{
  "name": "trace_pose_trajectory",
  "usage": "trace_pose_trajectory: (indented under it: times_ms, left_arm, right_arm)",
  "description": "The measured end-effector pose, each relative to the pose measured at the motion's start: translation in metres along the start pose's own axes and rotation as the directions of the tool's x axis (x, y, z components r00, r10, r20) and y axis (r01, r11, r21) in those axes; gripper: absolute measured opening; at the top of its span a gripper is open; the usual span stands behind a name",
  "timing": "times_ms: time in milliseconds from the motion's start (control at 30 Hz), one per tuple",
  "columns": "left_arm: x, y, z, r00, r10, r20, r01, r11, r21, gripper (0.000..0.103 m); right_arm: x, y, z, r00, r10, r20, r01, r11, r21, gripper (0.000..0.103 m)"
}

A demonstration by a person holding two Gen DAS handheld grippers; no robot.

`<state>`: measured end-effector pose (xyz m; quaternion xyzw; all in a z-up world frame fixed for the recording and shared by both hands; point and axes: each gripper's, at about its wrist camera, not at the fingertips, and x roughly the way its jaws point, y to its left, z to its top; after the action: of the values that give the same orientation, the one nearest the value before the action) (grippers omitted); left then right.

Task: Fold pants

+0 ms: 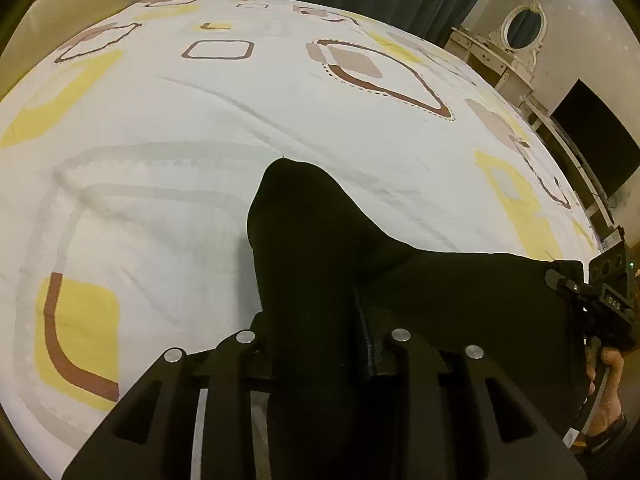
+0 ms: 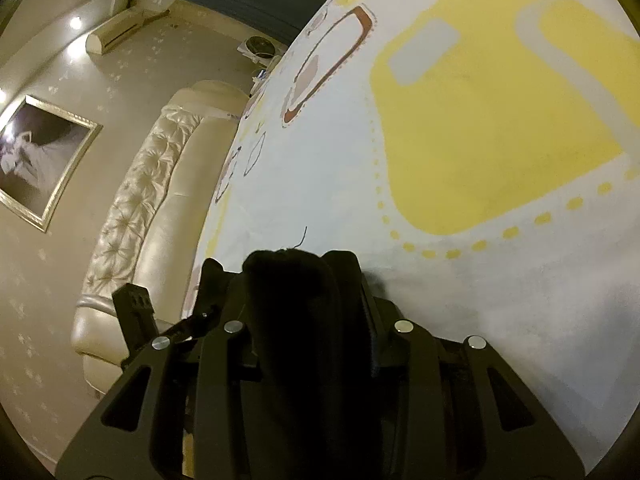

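Two handheld grippers each pinch one pair of black pants point(image 1: 320, 240) above a bed; the bedsheet point(image 1: 200, 120) beneath is white with yellow, brown and grey shapes.

In the left wrist view, the left gripper point(image 1: 316, 320) has its jaws pressed onto a thick bunch of the black cloth; the fabric rises ahead of the fingers and stretches away to the right, where the right gripper point(image 1: 600, 300) grips the other end; part of a hand point(image 1: 608, 392) shows below it.

In the right wrist view, the right gripper's jaws are closed on a rolled wad of the same cloth, with a loose thread point(image 2: 301, 238) sticking up from it; a cream padded headboard point(image 2: 160, 200) stands to the left.

Likely risks: the dark fabric between the two grips looks bunched, so laying it down as it is may set a crooked fold; a thick wad could slip from the jaws if pulled taut; uneven tension may twist the cloth.

No containers are visible in either view.
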<state>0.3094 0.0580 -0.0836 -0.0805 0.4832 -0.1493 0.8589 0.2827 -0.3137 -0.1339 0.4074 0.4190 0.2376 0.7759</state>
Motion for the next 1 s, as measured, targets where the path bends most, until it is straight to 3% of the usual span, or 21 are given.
trace_pose_trajectory:
  times_ms: [333, 700, 767, 900, 1000]
  left_arm:
    - [0.004, 0.005, -0.001, 1.0, -0.027, -0.001, 0.027, 1.0, -0.014, 0.032]
    - [0.004, 0.002, -0.002, 1.0, -0.005, -0.01, 0.005, 1.0, -0.001, 0.034]
    - [0.004, 0.001, -0.001, 1.0, 0.008, -0.019, -0.008, 1.0, 0.001, 0.039]
    - [-0.006, -0.003, -0.003, 0.997, 0.071, -0.003, -0.071, 0.997, 0.004, 0.058]
    - [-0.017, -0.006, -0.01, 0.996, 0.086, 0.008, -0.086, 0.996, 0.009, 0.065]
  right_arm:
    - [0.003, -0.004, 0.002, 1.0, 0.016, 0.0, -0.016, 1.0, 0.004, 0.033]
    - [0.002, -0.006, 0.004, 1.0, 0.01, -0.005, -0.01, 1.0, 0.024, 0.034]
    - [0.002, -0.005, 0.005, 1.0, 0.008, -0.009, -0.007, 0.999, 0.035, 0.037]
    - [-0.007, 0.0, 0.0, 1.0, -0.01, -0.005, 0.01, 0.998, 0.057, 0.05]
    - [-0.02, 0.005, -0.01, 0.999, -0.036, 0.002, 0.035, 0.999, 0.041, 0.06]
